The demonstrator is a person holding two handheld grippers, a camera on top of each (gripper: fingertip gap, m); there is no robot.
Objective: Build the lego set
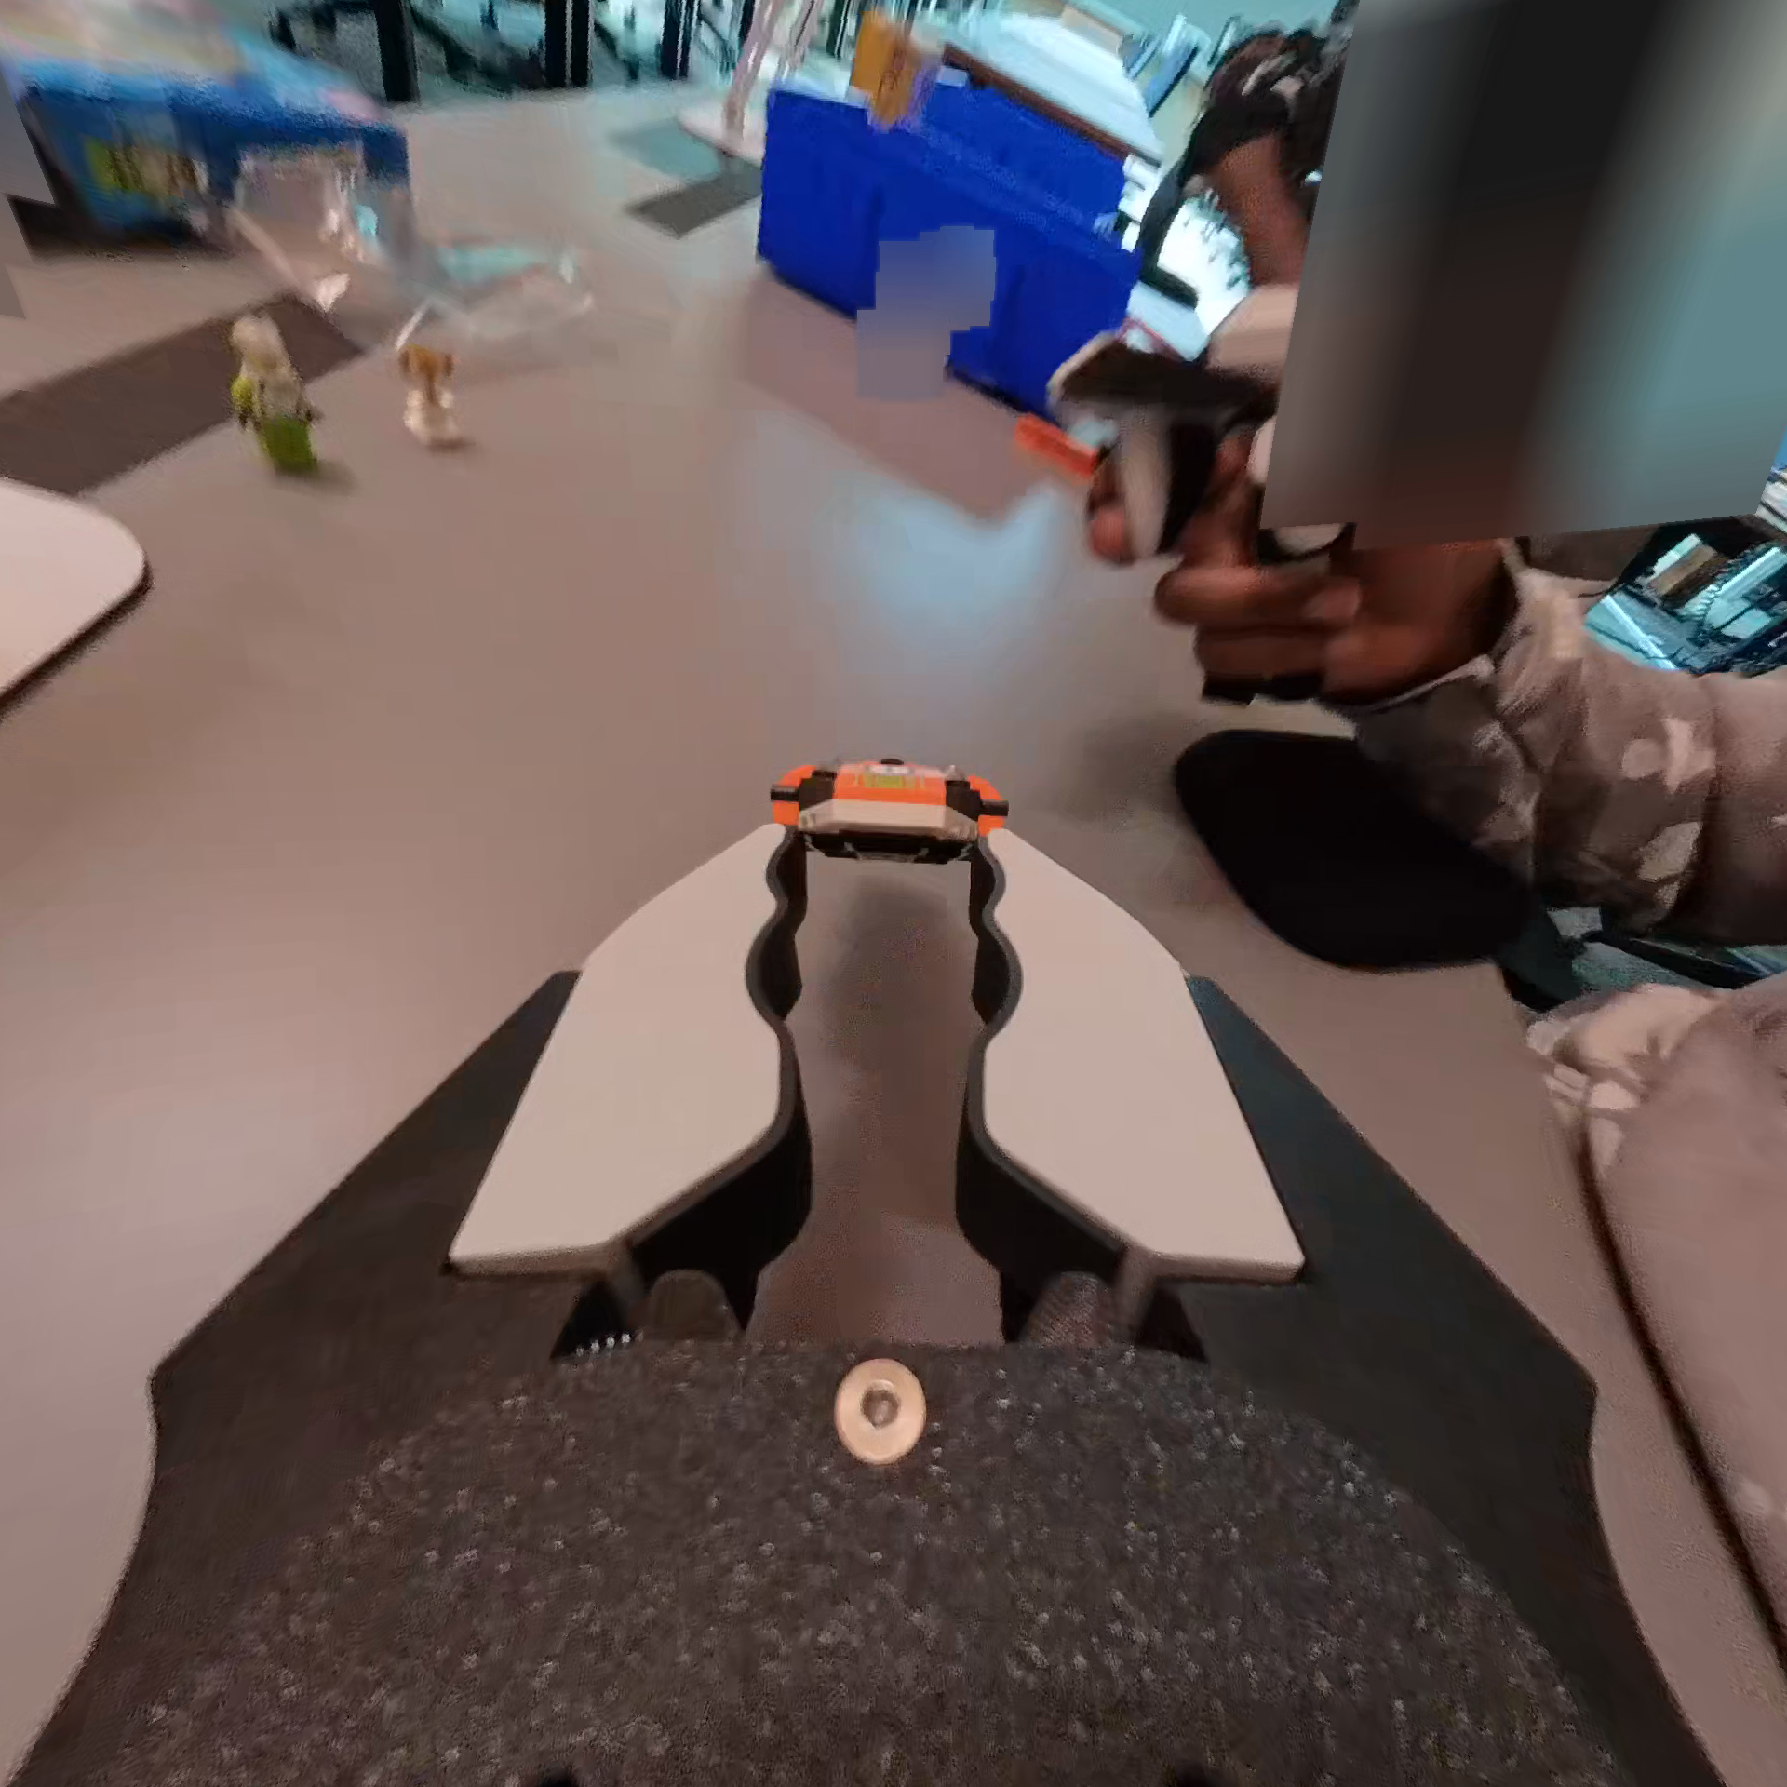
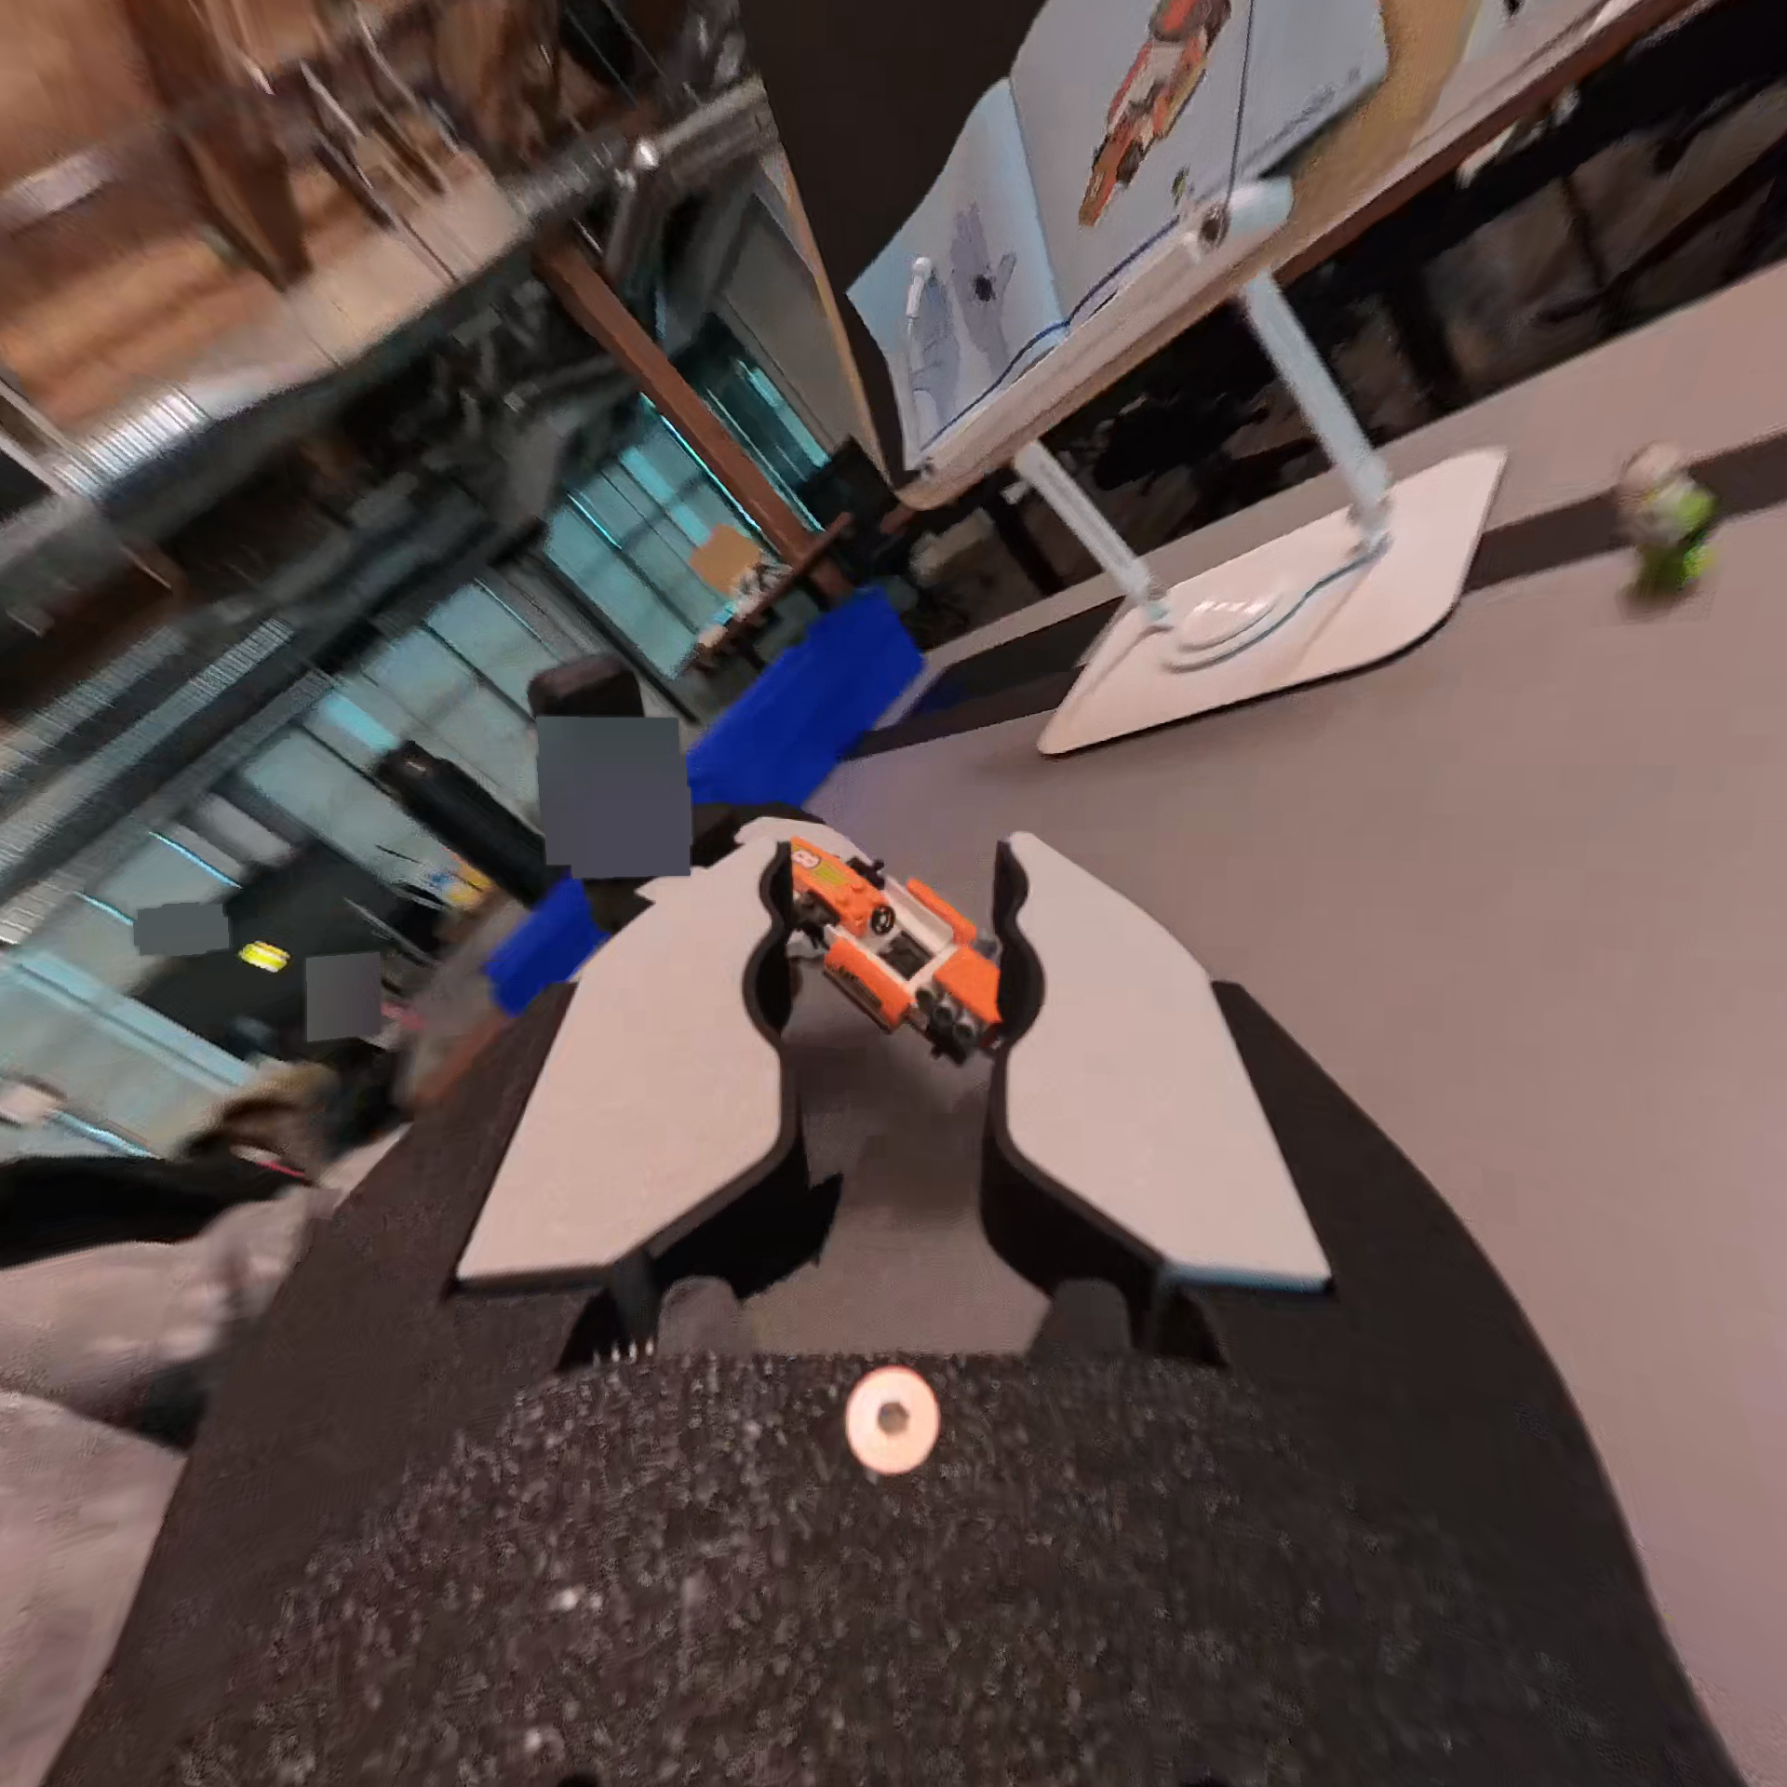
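My left gripper (image 1: 885, 846) is shut on a small orange, white and black lego assembly (image 1: 888, 807), pinched at its fingertips above the grey table (image 1: 580, 725). My right gripper (image 2: 894, 909) is shut on an orange and white lego car body (image 2: 894, 952), held tilted between its fingers above the table (image 2: 1354, 919). In the left wrist view the right gripper (image 1: 1093, 435) shows far right in a person's hand (image 1: 1296, 619), blurred, with an orange piece (image 1: 1054, 450) at its tip.
A green minifigure (image 1: 276, 406) (image 2: 1663, 532) and a small tan and white figure (image 1: 428, 396) stand on the table. Clear plastic bags (image 1: 464, 271) and blue boxes (image 1: 928, 222) lie behind. An instruction booklet (image 2: 1141, 193) rests on a white stand (image 2: 1276, 619). The grippers' ends are close to 12 cm from one another. The green minifigure (image 2: 1663, 532) is about equally far from each gripper, around 25 cm.
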